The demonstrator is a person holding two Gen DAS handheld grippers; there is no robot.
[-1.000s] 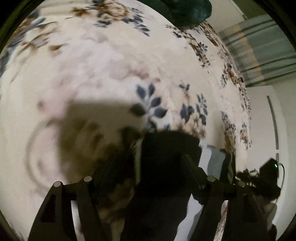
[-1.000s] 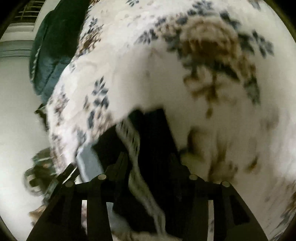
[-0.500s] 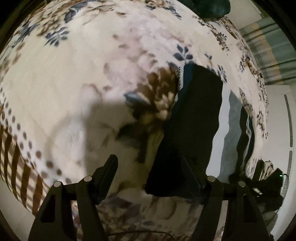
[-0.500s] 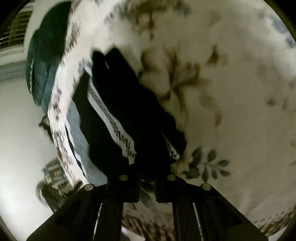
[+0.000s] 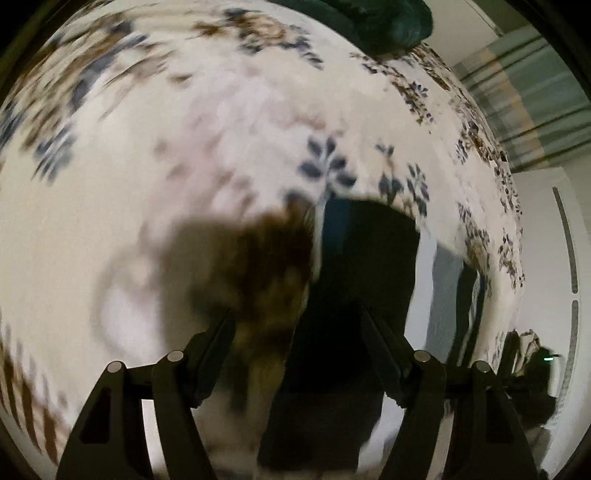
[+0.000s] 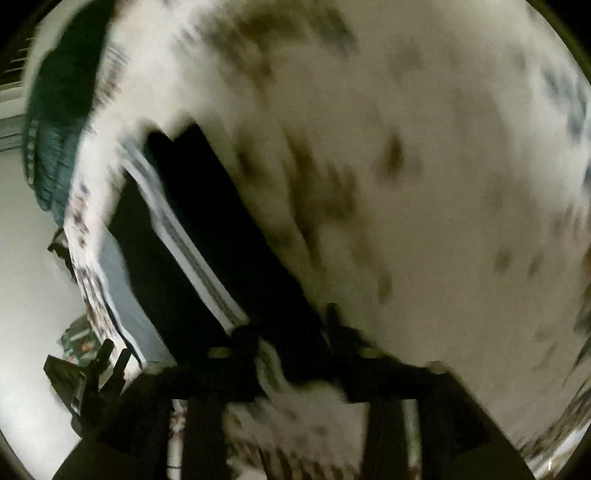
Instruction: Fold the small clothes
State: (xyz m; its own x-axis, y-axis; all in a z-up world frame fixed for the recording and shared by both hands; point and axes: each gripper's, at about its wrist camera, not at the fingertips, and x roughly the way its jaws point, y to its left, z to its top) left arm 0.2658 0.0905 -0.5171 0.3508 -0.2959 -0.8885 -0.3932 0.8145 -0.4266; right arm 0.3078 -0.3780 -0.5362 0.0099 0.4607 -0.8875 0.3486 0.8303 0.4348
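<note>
A folded black garment (image 5: 362, 295) lies on a cream floral blanket (image 5: 184, 177). My left gripper (image 5: 299, 328) hangs over its near left edge, fingers wide apart and gripping nothing. In the blurred right wrist view the same black garment (image 6: 229, 229) shows a white patterned band (image 6: 184, 236). My right gripper (image 6: 291, 332) is at the garment's near end. Its jaws are opening, and the dark cloth's tip lies loose between them, not pinched.
A grey-blue cloth (image 5: 443, 280) lies under the black garment toward the bed's edge. A dark green quilt (image 5: 369, 22) sits at the far end of the bed. Beside the bed are a striped curtain (image 5: 535, 96) and a dark device with a green light (image 5: 535, 373).
My right gripper was shut on the garment's near edge half a second ago and now stands apart. The left gripper swung away and back over the garment, still open.
</note>
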